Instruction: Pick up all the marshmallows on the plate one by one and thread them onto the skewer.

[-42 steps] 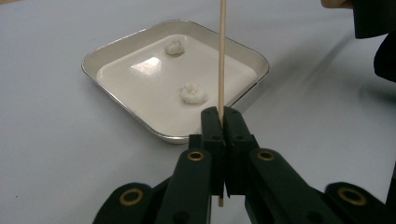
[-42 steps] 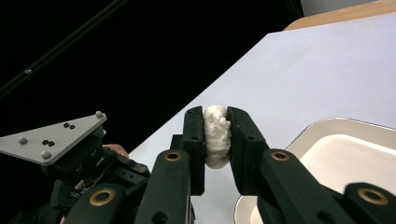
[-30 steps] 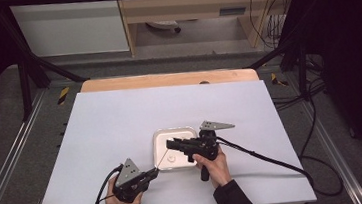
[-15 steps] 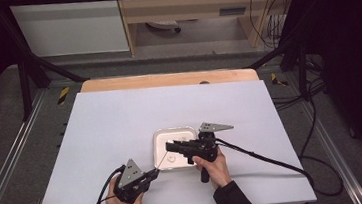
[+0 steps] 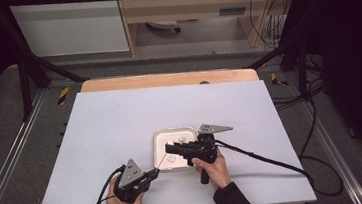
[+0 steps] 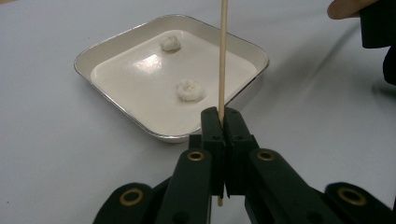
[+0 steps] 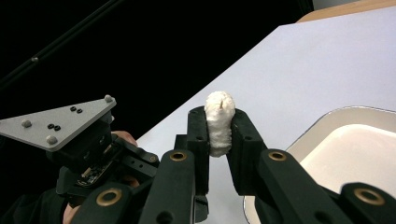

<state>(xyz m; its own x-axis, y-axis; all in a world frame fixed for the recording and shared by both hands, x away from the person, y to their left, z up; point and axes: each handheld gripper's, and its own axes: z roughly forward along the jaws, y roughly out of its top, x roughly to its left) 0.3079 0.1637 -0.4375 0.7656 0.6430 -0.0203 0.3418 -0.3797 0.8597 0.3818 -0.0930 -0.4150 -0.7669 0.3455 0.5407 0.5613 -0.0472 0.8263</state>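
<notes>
My left gripper [image 6: 223, 116] is shut on a thin wooden skewer [image 6: 222, 56] that runs from its jaws out over a square white tray [image 6: 116, 39]. Two small white dough-like lumps [image 6: 169, 42] [image 6: 190, 90] lie in the tray. My right gripper [image 7: 219, 126] is shut on a third white lump [image 7: 219, 122], held above the tray's edge [image 7: 303, 133]. In the high view the left gripper [image 5: 154, 173] sits at the tray's near left corner. From it the skewer [image 5: 163, 160] slants up toward the right gripper's tips [image 5: 170, 147] over the tray [image 5: 172, 131].
The white table top [image 5: 120, 123] stretches wide to the left of and behind the tray. A wooden strip [image 5: 167, 79] lines the far edge. The right gripper's cable [image 5: 265, 159] trails off to the right. Dark floor and metal frame rails surround the table.
</notes>
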